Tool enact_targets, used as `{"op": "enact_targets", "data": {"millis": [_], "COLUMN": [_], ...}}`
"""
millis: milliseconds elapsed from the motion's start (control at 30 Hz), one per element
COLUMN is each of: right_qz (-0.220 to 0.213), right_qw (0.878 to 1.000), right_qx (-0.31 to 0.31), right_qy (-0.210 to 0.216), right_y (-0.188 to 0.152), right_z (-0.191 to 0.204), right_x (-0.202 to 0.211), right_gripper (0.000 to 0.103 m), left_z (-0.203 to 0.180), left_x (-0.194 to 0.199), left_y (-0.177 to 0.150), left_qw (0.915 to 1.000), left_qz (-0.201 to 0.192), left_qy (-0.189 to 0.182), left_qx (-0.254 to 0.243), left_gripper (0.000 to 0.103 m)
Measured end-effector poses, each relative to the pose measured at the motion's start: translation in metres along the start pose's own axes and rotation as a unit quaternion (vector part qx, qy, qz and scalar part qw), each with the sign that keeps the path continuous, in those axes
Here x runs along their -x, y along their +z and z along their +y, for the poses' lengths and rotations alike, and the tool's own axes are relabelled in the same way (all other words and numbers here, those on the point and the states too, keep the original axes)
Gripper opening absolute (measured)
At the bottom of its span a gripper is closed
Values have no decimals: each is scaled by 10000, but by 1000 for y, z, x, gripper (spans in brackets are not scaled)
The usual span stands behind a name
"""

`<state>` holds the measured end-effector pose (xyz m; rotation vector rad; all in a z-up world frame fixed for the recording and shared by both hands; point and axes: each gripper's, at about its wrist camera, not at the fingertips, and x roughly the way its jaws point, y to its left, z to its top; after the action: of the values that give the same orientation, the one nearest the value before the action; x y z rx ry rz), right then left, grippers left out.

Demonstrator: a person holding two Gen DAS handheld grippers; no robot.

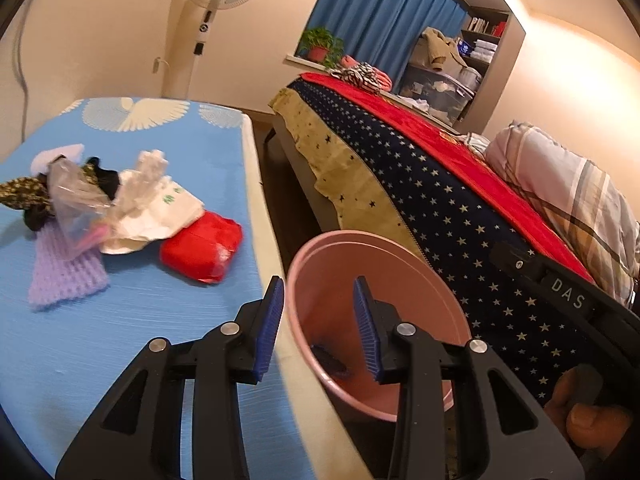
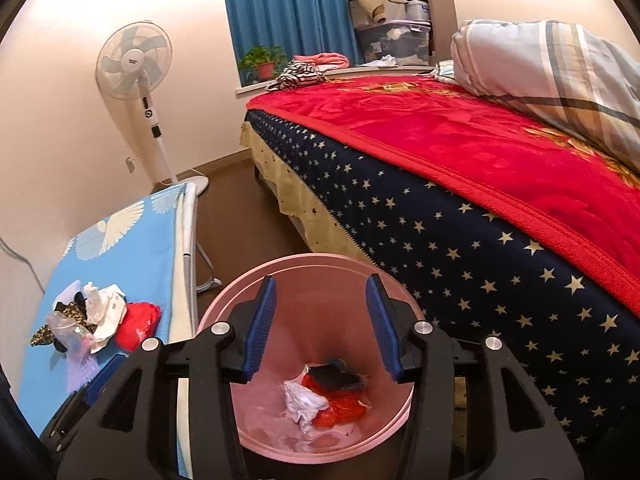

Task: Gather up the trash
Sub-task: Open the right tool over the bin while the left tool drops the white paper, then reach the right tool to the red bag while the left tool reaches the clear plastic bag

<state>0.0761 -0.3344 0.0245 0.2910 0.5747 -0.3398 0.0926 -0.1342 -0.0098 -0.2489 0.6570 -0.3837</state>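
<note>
Gaping upward (upright), pink bin point(image 2: 320, 280)

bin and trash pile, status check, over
Both hand-held grippers open, empty, over pink bin. Scraps inside. Trash pile waiting on blue table. Path clear.

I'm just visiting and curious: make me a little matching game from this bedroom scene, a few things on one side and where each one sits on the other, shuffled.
Things:
1. pink bin
2. red packet
3. potted plant
4. striped pillow

Places:
A. on the windowsill by the blue curtain
B. on the red blanket of the bed
C. on the floor between the blue table and the bed
D. on the blue table, at the edge of the trash pile

Pairs: 1-C, 2-D, 3-A, 4-B
</note>
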Motion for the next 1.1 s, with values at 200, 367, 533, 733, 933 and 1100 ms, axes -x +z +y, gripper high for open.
{"op": "enact_targets", "data": {"millis": [200,367,533,733,933,1100], "right_qz": [-10,36,116,239,380,534], "right_qw": [9996,9984,9959,9918,9873,9846], "right_qx": [78,191,337,528,694,710], "right_qy": [266,539,836,1135,1379,1502], "right_y": [-6,-12,-19,-28,-37,-42], "right_z": [17,38,60,88,111,122], "right_x": [7,9,6,-2,-13,-26], "right_gripper": [48,48,48,48,48,48], "left_z": [19,44,68,92,108,118], "left_x": [21,41,60,69,68,63], "left_y": [2,5,7,9,12,13], "left_qw": [9995,9975,9932,9881,9850,9832], "left_qz": [-190,-383,-600,-719,-733,-717], "left_qy": [239,569,942,1255,1423,1509], "left_qx": [43,170,341,519,651,736], "left_gripper": [35,31,29,29,29,29]}}
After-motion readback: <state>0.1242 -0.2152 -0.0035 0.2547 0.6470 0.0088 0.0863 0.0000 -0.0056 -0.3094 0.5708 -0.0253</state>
